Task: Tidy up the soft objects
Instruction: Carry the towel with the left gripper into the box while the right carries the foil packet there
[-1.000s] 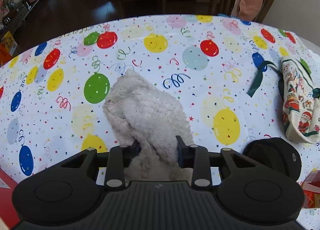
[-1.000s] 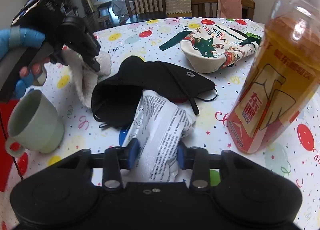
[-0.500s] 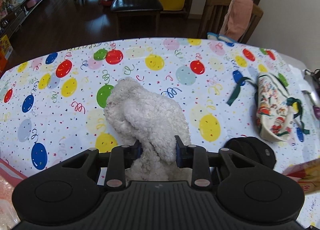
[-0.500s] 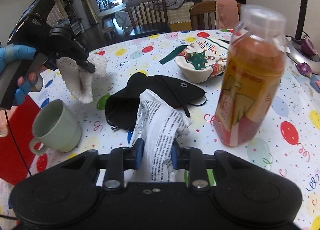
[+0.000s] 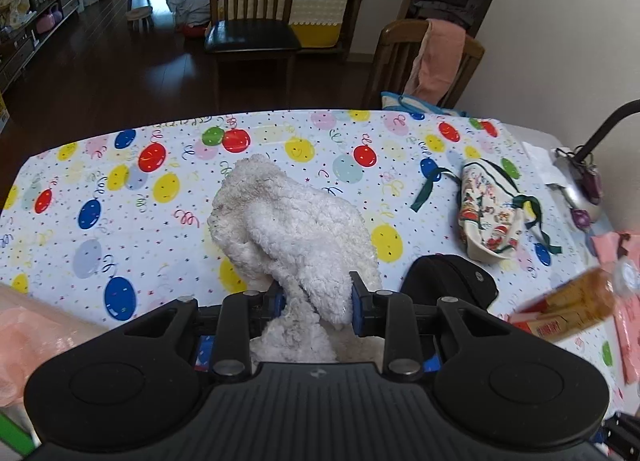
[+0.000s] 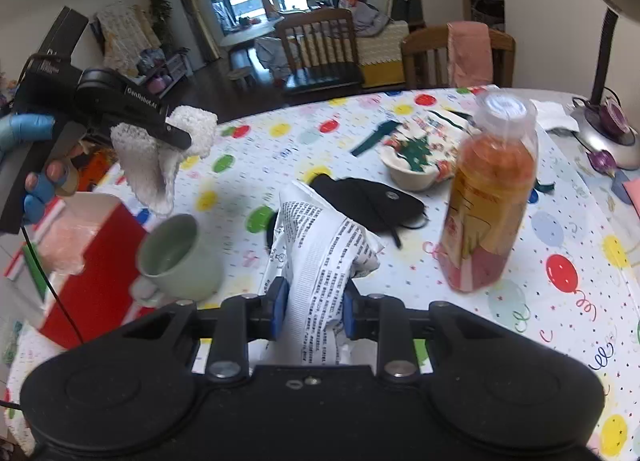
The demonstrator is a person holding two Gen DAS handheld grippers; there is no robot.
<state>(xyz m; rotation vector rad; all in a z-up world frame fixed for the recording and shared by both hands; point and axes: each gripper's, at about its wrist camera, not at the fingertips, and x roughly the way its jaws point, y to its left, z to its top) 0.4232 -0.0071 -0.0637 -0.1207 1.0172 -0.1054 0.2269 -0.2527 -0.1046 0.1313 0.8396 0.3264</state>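
Left wrist view: the left gripper [image 5: 318,297] squeezes a fluffy white cloth [image 5: 292,229] between its blue pads. The cloth hangs up in the air over the balloon tablecloth [image 5: 160,197]. A black cap [image 5: 448,281] lies just beside it on the right. A Christmas pouch [image 5: 488,217] lies farther right. An orange drink bottle [image 5: 568,309] shows blurry at the right edge.

Right wrist view: the right gripper [image 6: 312,305] has just been closing, and now it pinches a white printed bag [image 6: 320,245]. The bag is lifted off the table. A green mug [image 6: 180,257] stands at its left, and the bottle [image 6: 488,197] stands at its right. A gloved hand [image 6: 36,165] holds the left gripper [image 6: 176,137] with the cloth [image 6: 156,165] above a red box [image 6: 92,261].
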